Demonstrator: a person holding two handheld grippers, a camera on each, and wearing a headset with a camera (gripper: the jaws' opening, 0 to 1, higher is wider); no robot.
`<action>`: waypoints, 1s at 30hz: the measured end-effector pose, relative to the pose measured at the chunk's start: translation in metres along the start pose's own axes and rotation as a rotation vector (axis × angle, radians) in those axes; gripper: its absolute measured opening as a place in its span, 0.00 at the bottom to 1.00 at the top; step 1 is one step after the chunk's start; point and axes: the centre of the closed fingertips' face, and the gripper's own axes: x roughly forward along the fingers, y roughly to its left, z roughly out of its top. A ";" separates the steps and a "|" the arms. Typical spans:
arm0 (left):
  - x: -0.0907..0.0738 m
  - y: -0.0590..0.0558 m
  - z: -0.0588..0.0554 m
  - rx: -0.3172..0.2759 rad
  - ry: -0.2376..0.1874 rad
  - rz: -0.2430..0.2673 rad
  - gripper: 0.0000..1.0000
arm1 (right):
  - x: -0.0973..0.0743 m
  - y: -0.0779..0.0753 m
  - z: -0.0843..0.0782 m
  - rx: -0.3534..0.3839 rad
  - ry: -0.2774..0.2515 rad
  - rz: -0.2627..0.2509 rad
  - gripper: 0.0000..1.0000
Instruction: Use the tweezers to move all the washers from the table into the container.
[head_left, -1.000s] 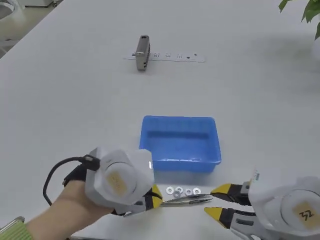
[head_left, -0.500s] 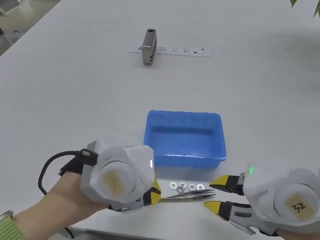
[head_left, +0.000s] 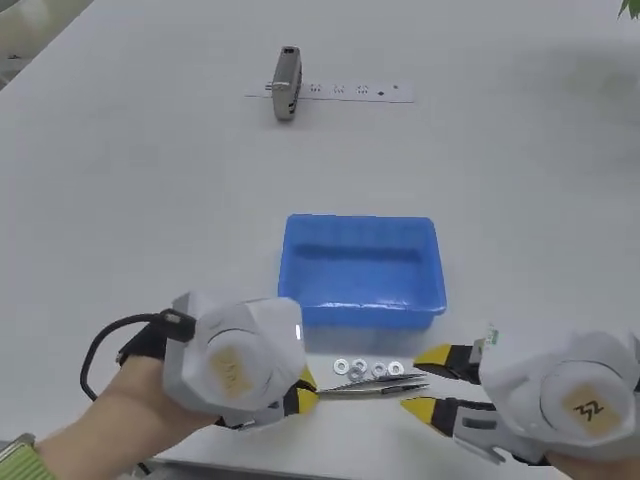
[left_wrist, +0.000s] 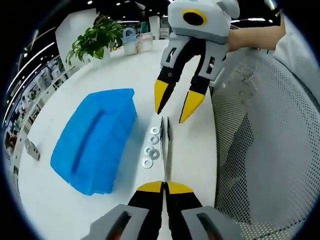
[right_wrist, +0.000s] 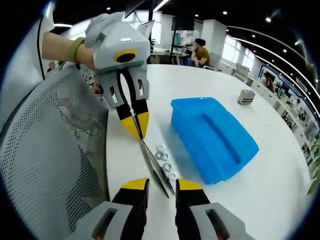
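Several small metal washers (head_left: 368, 369) lie in a short row on the white table, just in front of the blue container (head_left: 362, 268). Thin steel tweezers (head_left: 372, 388) lie beside them, and my left gripper (head_left: 305, 392) is shut on their handle end. My right gripper (head_left: 428, 382) faces it, open, and the tweezers' points just reach the gap between its yellow jaws. From the left gripper view, the tweezers (left_wrist: 165, 145) run past the washers (left_wrist: 151, 149) toward the right gripper (left_wrist: 172, 107). The right gripper view has the tweezers (right_wrist: 156, 170), washers (right_wrist: 165, 161) and container (right_wrist: 215, 137).
A power strip with a grey adapter (head_left: 287, 84) lies far back on the table. The table's near edge runs just under both grippers. A mesh chair back (right_wrist: 55, 150) stands close behind the edge. A potted plant (left_wrist: 92, 45) sits at the far side.
The head camera has shifted a little. Both grippers, the tweezers and the washers keep about the same places relative to each other.
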 end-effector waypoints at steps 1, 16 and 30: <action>-0.005 -0.005 0.004 -0.006 0.001 -0.019 0.00 | 0.001 0.000 0.000 -0.008 0.000 0.003 0.17; -0.060 -0.018 0.066 0.093 -0.104 0.003 0.00 | 0.019 0.029 0.019 -0.162 -0.014 0.113 0.11; -0.077 0.001 0.072 0.083 -0.060 0.008 0.00 | 0.030 0.019 0.051 -0.070 -0.148 0.146 0.07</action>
